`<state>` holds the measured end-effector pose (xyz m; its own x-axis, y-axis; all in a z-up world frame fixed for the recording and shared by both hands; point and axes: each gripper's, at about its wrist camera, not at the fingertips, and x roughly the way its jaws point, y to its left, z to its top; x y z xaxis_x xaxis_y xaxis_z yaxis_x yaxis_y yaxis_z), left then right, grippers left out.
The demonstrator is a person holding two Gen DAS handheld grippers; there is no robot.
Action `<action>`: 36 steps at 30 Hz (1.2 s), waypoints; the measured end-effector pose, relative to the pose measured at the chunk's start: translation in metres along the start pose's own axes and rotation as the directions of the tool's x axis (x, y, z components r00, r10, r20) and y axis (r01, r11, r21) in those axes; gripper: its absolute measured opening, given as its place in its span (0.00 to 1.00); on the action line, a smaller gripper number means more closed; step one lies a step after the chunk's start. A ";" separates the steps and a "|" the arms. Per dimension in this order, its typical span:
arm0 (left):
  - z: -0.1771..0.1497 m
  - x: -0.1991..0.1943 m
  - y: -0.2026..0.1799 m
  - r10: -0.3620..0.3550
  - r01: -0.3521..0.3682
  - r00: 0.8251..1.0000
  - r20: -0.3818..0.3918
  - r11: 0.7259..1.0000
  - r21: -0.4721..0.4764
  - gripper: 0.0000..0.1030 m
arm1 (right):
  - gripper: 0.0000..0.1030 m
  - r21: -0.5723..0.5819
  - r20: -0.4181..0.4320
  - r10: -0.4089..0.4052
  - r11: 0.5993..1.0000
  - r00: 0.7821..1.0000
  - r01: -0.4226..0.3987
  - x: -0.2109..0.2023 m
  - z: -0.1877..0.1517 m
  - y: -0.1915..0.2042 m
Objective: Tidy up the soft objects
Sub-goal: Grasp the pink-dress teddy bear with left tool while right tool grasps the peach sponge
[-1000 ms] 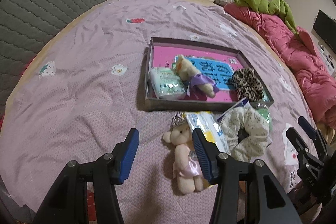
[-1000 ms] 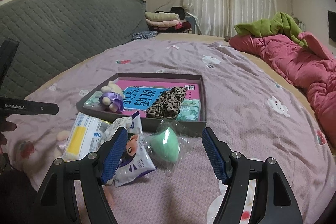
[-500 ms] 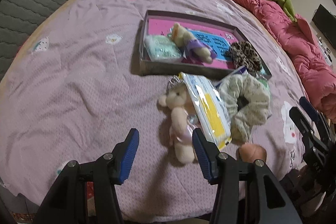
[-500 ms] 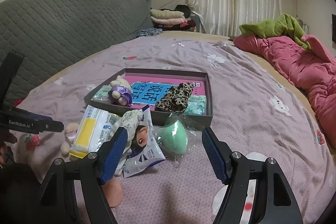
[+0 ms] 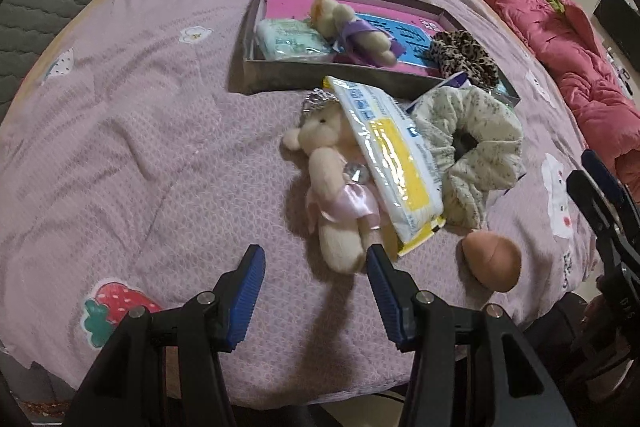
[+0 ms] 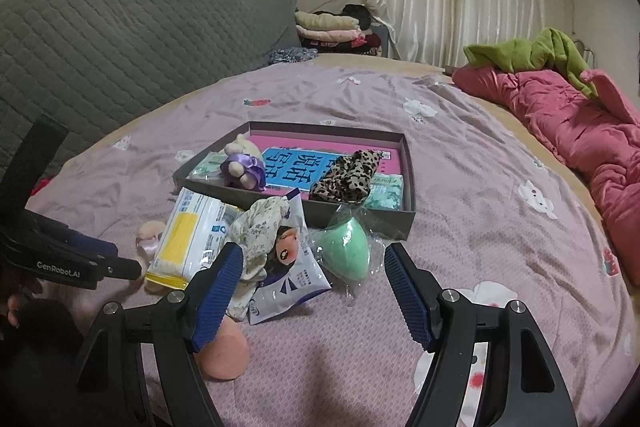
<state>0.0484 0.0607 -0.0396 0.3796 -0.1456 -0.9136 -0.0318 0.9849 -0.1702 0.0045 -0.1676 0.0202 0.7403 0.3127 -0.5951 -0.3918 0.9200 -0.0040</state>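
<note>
So the left gripper [image 5: 314, 269] sits at the bottom of its own view, blue pads apart, nothing between them. Its right pad is just beside the foot of the pink bear [image 5: 334, 187], which lies on its back on the purple bedspread [image 5: 120, 147] a bit right of center. The bear has a little silver crown by its head, and a yellow wipes pack [image 5: 394, 163] leans over its right side. Right of that pack is a pale floral scrunchie [image 5: 476, 143], and lower right a peach sponge [image 5: 490, 259] sits on its own.

The grey box [image 5: 280, 77] is in the upper middle of that view. Inside it: a green tissue pack [image 5: 290, 39] on the left, a purple bear [image 5: 352, 27] in the middle, and a leopard scrunchie [image 5: 462, 57] at the right end.

In the right wrist view, the right gripper [image 6: 314, 291] is at the bottom center, also spread wide and empty. Between and above its pads, center frame, lie a cartoon sachet [image 6: 288, 259] and a bagged green sponge [image 6: 346, 247], right in front of the box's near wall. The left gripper pokes in from the lower left edge there, tips near the pink bear. A pink quilt [image 6: 568, 111] with a green jacket [image 6: 532, 55] on it fills the upper right.
</note>
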 end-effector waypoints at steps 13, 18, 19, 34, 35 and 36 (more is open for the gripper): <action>0.003 0.010 0.007 0.004 -0.004 1.000 0.003 0.999 -0.040 0.45 | 0.72 -0.011 -0.030 0.016 1.000 0.999 -0.017 0.006 -0.004 0.002; 0.010 0.015 0.000 -0.005 0.005 1.000 0.011 1.000 -0.022 0.36 | 0.72 -0.018 -0.077 0.084 0.996 0.994 -0.086 0.011 -0.008 0.008; 0.010 0.016 -0.001 -0.010 0.010 1.000 0.011 1.000 -0.020 0.32 | 0.72 -0.025 -0.091 0.102 0.994 0.991 -0.105 0.012 -0.009 0.011; 0.019 0.035 -0.011 -0.018 0.018 1.000 -0.019 1.000 -0.007 0.22 | 0.73 -0.053 -0.260 0.201 0.974 0.945 -0.222 0.036 -0.029 0.034; 0.020 0.037 -0.011 -0.018 0.018 1.000 -0.020 1.000 -0.012 0.22 | 0.73 -0.047 -0.269 0.206 0.973 0.941 -0.226 0.038 -0.030 0.034; 0.020 0.038 -0.011 -0.017 0.016 1.000 -0.021 1.000 -0.012 0.22 | 0.73 -0.042 -0.278 0.211 0.972 0.937 -0.231 0.040 -0.031 0.034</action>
<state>0.0812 0.0459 -0.0647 0.3608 -0.1640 -0.9181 -0.0362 0.9812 -0.1895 0.0036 -0.1309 -0.0280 0.4598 0.4213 -0.7817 -0.5751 0.8120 0.0995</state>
